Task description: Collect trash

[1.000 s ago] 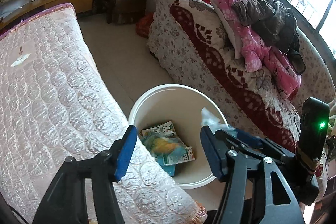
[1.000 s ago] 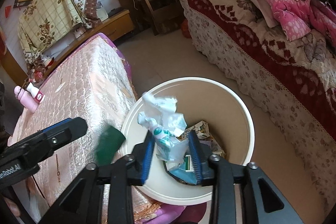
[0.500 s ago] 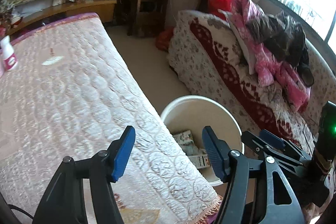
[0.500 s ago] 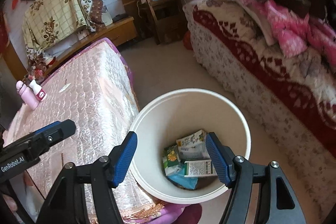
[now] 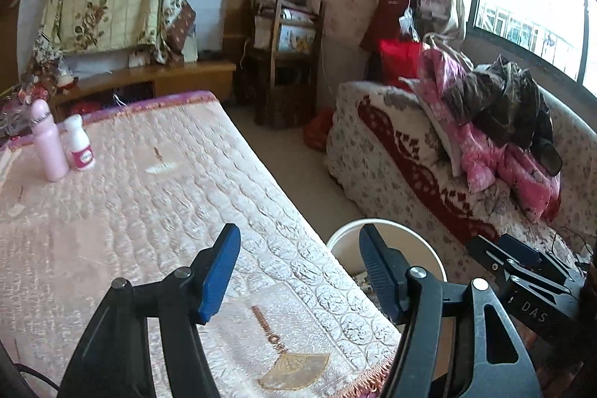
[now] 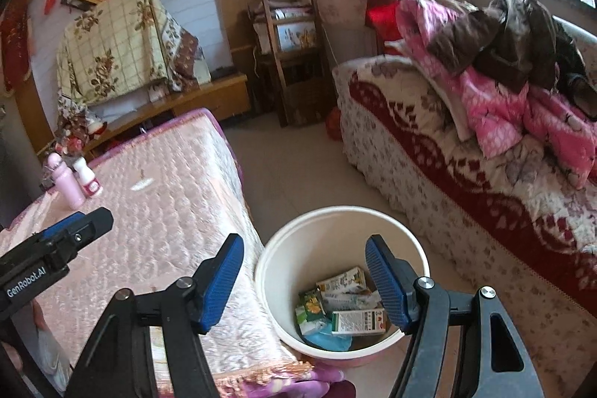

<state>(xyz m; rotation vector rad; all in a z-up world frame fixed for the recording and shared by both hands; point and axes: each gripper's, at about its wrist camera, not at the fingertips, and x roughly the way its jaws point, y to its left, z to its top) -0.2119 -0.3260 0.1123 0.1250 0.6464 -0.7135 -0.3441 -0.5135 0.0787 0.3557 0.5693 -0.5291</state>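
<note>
Quilted pink surface (image 5: 123, 211) fills the space under my left hand-held gripper (image 5: 298, 271), whose blue pads stand apart with nothing between them; the white bin (image 5: 388, 230) peeks out just right of it, and two pink bottles (image 5: 59, 144) stand far ahead on the left. From my right hand-held gripper (image 6: 304, 280), jaws having just opened and now empty, the bin (image 6: 283, 248) sits directly below, cartons and wrappers (image 6: 343, 308) lying in its bottom.

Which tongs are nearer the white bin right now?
Right. The right tongs hang open directly above the white bin; the left tongs, also open, are above the pink quilted cover beside it.
</note>
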